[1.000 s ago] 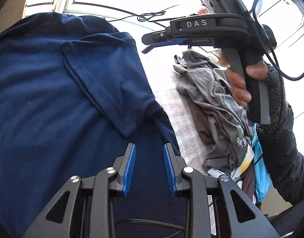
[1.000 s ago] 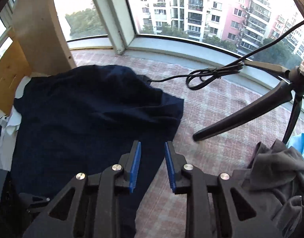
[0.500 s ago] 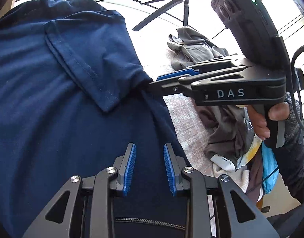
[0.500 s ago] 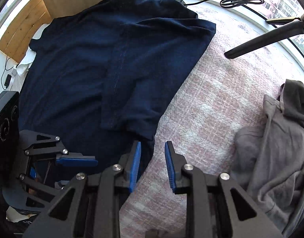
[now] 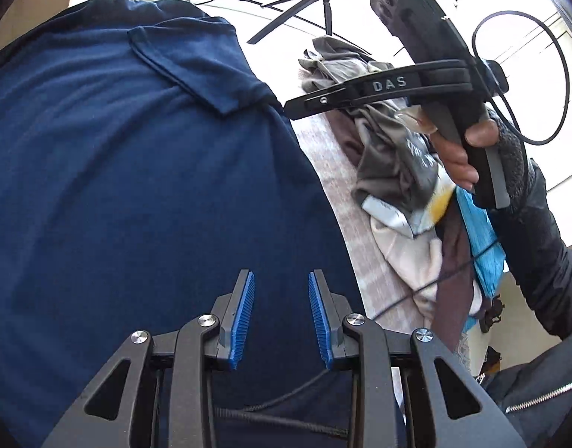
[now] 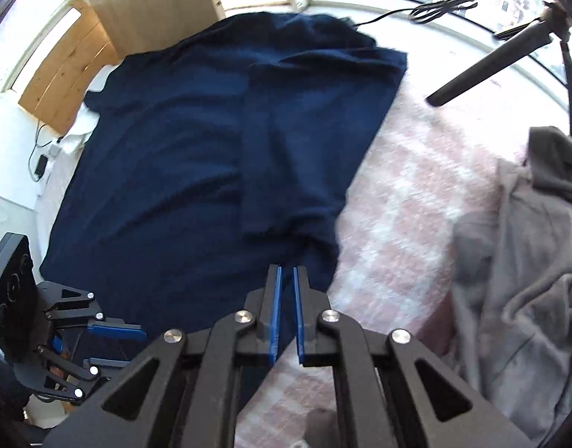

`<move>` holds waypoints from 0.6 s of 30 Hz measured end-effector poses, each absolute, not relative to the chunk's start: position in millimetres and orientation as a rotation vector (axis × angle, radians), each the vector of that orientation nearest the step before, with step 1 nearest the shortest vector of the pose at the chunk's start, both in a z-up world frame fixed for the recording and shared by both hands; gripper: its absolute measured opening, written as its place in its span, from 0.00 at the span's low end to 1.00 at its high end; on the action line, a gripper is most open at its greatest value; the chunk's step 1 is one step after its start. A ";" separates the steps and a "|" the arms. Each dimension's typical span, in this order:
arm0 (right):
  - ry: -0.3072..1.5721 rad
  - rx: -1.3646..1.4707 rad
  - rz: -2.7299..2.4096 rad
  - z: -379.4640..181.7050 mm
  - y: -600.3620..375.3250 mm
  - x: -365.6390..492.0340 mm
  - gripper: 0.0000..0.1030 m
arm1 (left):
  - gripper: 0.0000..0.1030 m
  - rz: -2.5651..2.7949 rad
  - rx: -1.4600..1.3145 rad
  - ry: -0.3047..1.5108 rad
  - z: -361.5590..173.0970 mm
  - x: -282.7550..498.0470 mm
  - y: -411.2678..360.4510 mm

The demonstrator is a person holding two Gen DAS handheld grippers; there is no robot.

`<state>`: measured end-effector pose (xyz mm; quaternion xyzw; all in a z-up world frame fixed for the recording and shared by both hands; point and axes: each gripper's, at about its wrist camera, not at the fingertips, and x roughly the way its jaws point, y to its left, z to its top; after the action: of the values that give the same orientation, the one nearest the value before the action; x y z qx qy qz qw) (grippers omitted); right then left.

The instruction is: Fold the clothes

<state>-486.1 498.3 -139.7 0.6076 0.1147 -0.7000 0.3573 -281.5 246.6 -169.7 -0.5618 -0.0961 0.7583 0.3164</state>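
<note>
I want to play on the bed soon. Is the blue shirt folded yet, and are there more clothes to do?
Not yet. The blue shirt lies spread out with one sleeve already folded in. The right tool has just been closing at its edge below that sleeve, apparently pinching it. The left tool hangs open over the shirt. The pile of clothes beside it is unfolded.

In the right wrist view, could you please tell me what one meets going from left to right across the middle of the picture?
White wall with a dangling black cable → spread navy blue shirt → pink and white checked cloth surface → crumpled grey garment.
</note>
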 end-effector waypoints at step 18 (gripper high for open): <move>0.208 1.424 -2.201 26.3 605.8 -375.8 0.43 | 0.40 2.040 -1.393 -0.101 -103.7 -78.9 211.3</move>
<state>-375.8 605.8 26.3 0.5238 0.0766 -0.8098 0.2531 -78.9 211.3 -103.7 -0.5321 -0.0385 0.7795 0.3283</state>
